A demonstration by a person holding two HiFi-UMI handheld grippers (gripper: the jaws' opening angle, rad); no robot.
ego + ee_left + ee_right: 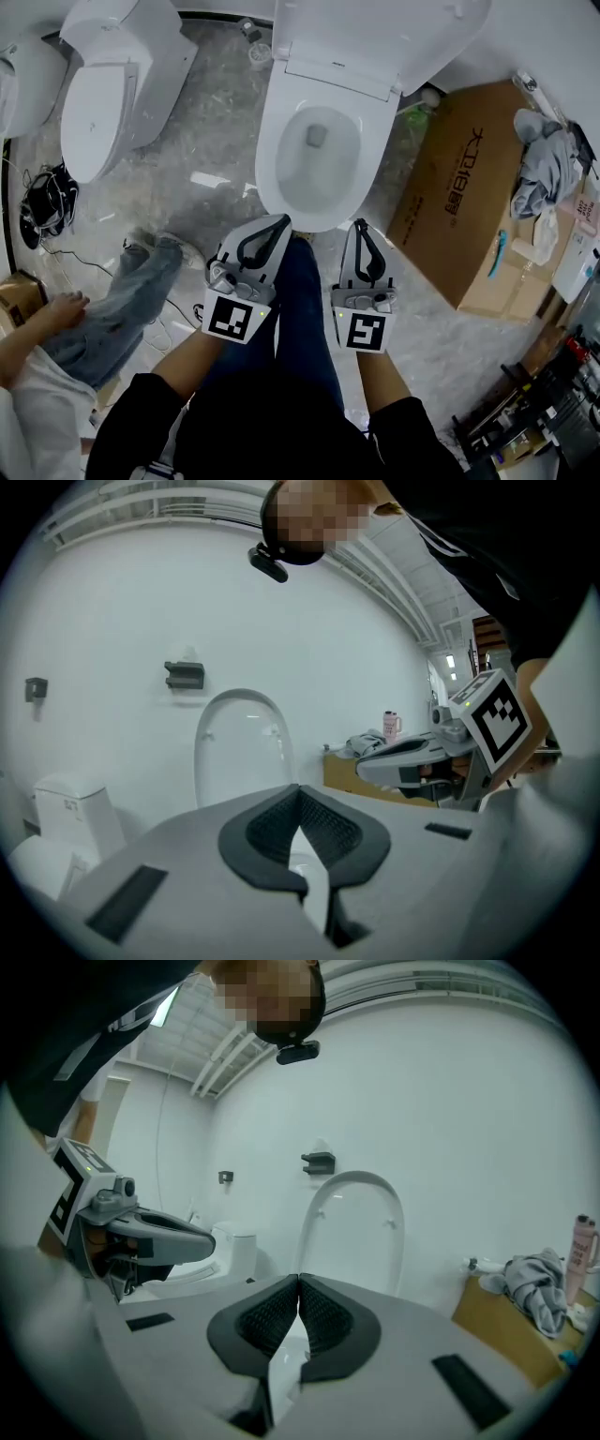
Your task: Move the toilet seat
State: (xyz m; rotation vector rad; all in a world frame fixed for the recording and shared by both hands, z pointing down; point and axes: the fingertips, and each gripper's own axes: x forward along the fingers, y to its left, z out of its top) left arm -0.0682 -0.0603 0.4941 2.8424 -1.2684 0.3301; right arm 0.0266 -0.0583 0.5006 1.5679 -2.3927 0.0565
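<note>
Both of my tools sit low in front of the toilet bowl (314, 155), side by side and apart. The left hand-held gripper (279, 223) is clenched with nothing in it, its ribbed pads (272, 827) meeting at the tip. The right hand-held gripper (361, 226) is clenched the same way and is also empty. In the head view both tips lie just over the bowl's near rim.

The toilet seat (375, 37) stands raised at the back of the bowl, leaning against the white wall, well apart from both tools. I can see water in the open bowl.

A second toilet (108, 94) stands to the left, its lid down. A cardboard box (469, 197) lies to the right with a grey cloth (544, 169) on its far end. A person in jeans (131, 291) crouches on the marble floor (206, 187) at my lower left.
</note>
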